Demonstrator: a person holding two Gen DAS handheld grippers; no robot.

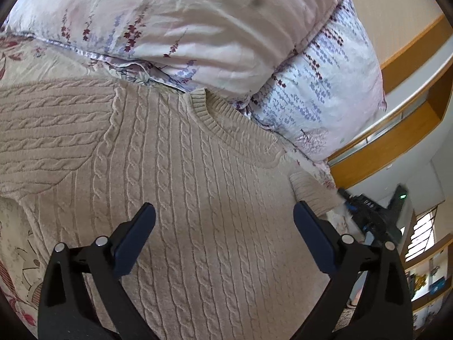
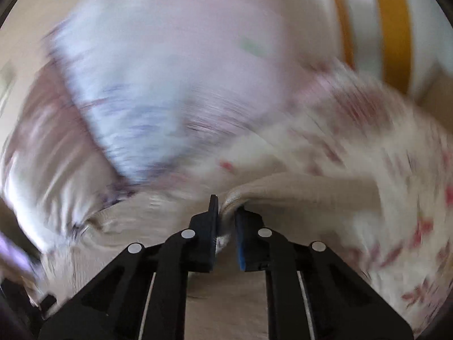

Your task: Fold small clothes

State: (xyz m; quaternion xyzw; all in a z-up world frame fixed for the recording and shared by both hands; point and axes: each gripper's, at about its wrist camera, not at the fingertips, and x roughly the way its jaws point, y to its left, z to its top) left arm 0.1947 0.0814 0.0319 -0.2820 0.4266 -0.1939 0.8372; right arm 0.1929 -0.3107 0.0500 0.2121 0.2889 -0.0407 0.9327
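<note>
A beige cable-knit sweater [image 1: 198, 170] lies spread front-up across a bed with a floral bedsheet [image 1: 17, 252], its ribbed collar [image 1: 223, 121] pointing toward two floral pillows [image 1: 198, 28] stacked at the head. From my left wrist camera I look down over the chest of the garment: my left gripper [image 1: 223, 212] hangs above the knit with its jaws spread wide, nothing between them, one blue-padded finger [image 1: 136, 235] on either side of the sweater's middle cables. One sleeve [image 1: 42, 130] stretches off to the left of that view, folded partly across the body. At the right of that view, the cuff end [image 1: 314, 195] of the other sleeve lies at the sweater's edge, and my right gripper [image 1: 368, 212] shows there as a dark, blurred shape just beside it.

My right wrist camera is heavily smeared by motion. What I can make out: the right gripper's [image 2: 226, 212] jaws are drawn nearly together and pinch a fold of the beige knit sleeve [image 2: 297, 189], the cloth rising out between the pads and trailing off to the right over the patterned sheet [image 2: 396, 226]. A wooden headboard [image 1: 407, 62] with orange trim curves behind the pillows.
</note>
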